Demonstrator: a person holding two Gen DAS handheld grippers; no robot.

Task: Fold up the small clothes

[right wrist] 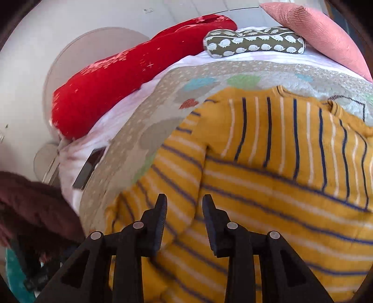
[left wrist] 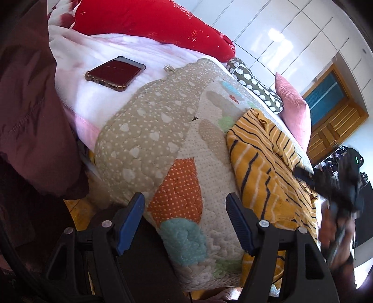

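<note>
A small mustard-yellow garment with navy and white stripes (left wrist: 263, 167) lies spread and rumpled on a patchwork quilt (left wrist: 163, 149). It fills the right wrist view (right wrist: 268, 174). My left gripper (left wrist: 185, 202) is open and empty, hovering over the quilt's near edge, left of the garment. My right gripper (right wrist: 184, 205) is open with a narrow gap, right above the garment's lower left part; whether it touches the cloth I cannot tell. The right gripper shows blurred at the right edge of the left wrist view (left wrist: 335, 186).
A phone in a clear case (left wrist: 115, 72) lies on a white-pink blanket (left wrist: 116, 53). A red pillow (left wrist: 151, 21), a hedgehog-print cushion (right wrist: 254, 44) and a pink cushion (right wrist: 317, 30) sit at the far side. A maroon cloth (left wrist: 30, 111) hangs at left.
</note>
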